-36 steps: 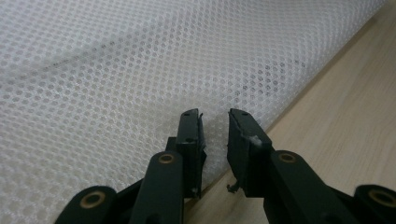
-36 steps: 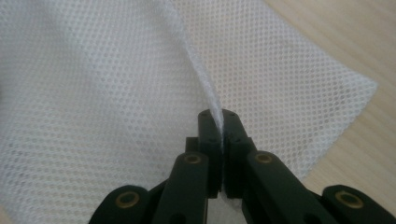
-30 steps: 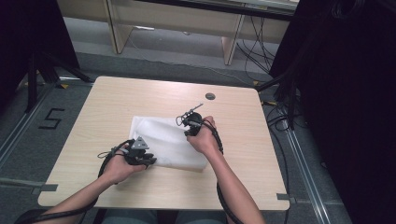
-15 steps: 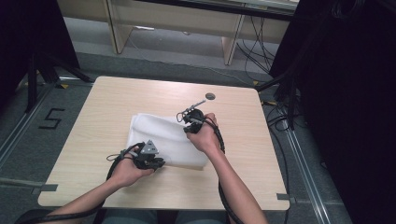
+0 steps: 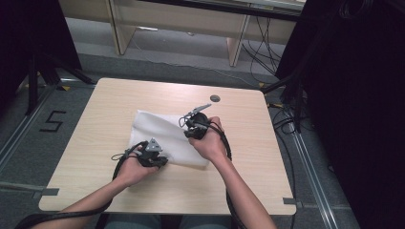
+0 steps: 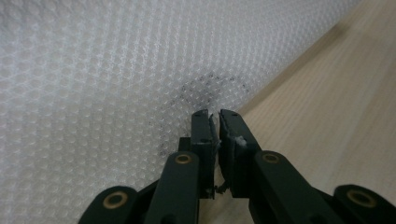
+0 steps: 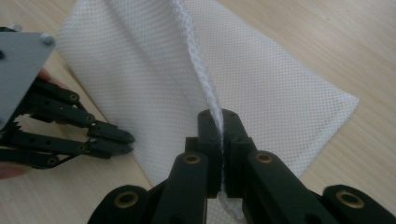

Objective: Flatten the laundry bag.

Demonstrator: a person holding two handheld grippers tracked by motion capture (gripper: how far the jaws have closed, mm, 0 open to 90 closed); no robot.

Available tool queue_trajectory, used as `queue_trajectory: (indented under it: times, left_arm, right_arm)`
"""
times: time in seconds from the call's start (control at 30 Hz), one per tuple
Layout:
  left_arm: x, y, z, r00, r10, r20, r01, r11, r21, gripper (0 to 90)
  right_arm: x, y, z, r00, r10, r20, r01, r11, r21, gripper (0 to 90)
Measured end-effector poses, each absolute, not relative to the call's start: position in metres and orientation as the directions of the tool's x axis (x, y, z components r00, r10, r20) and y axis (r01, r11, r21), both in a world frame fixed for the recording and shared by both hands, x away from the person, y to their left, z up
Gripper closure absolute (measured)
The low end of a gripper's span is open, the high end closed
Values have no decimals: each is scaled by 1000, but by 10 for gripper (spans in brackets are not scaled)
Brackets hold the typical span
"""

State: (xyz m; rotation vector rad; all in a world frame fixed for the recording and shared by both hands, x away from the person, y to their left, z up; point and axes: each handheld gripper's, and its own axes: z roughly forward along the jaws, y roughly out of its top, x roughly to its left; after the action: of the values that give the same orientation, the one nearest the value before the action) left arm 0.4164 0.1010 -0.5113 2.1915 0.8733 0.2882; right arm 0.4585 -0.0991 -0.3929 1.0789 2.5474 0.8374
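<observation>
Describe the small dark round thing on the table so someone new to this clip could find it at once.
Start from the light wooden table in the high view and go to its far edge, right of centre. There, beyond the white mesh cloth and the right claw, lies a small dark disc, flat on bare wood. It alone touches neither cloth nor claw.

Overhead view; two close tongs-mounted views
</observation>
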Motion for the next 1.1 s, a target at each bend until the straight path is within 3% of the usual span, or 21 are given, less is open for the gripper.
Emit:
queue_trajectory:
  times: [0.27,0.3,0.57,0.77,1.1]
  left_arm:
    - [423,109,-509,717,693,-67,512,-459,726,864]
    - [423,108,-509,714,697,-65,514,-458,725,864]
    - [422,108,-508,719,690,-81,520,-457,722,883]
    - [413,95,-500,766,637,-85,475,-472,743,889]
    - [423,109,-506,716,692,-95,514,-430,742,880]
  right_arm:
    - [440,-94,-388,-718,696,10,546,555,628,890]
    - [441,-93,-391,-719,694,-24,515,556,652,889]
    - [433,-91,-386,-731,682,-14,513,563,648,889]
    - [434,-96,-385,-721,693,-7,519,547,657,887]
    - [423,-90,-385,-744,668,0,498,554,667,887]
